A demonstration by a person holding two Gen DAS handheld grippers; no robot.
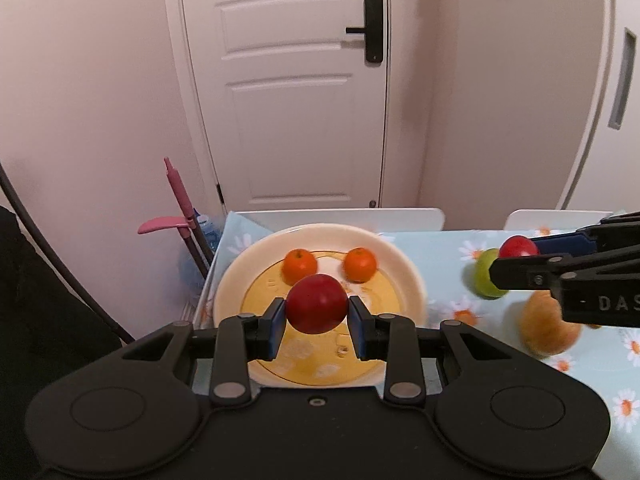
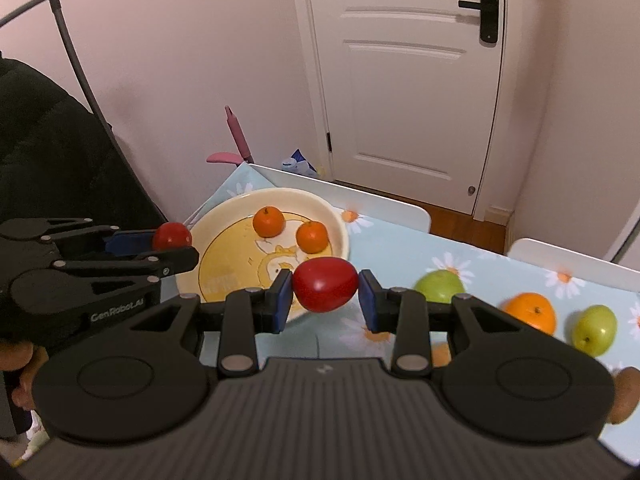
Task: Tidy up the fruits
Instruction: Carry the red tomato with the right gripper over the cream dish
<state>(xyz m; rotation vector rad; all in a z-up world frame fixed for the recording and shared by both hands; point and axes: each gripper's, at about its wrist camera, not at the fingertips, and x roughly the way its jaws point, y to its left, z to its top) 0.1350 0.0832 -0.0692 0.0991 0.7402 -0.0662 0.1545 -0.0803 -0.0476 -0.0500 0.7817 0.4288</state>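
Note:
A cream plate (image 1: 404, 268) with a yellow centre sits at the table's far left and holds two tangerines (image 1: 300, 266) (image 1: 360, 264). My left gripper (image 1: 317, 312) is shut on a red fruit (image 1: 317, 309) and holds it above the plate; it also shows in the right wrist view (image 2: 172, 237). My right gripper (image 2: 325, 292) is shut on a second red fruit (image 2: 325, 285), held just off the plate's (image 2: 340, 224) near right rim. In the left wrist view that red fruit (image 1: 518, 246) shows at the right.
On the flowered blue tablecloth (image 2: 400, 248) lie two green apples (image 2: 440, 286) (image 2: 594, 330), an orange (image 2: 532, 312) and a brown fruit (image 2: 624, 394) at the right edge. A tan fruit (image 1: 548, 326) lies under my right gripper. White chair backs (image 2: 568, 258) stand behind the table.

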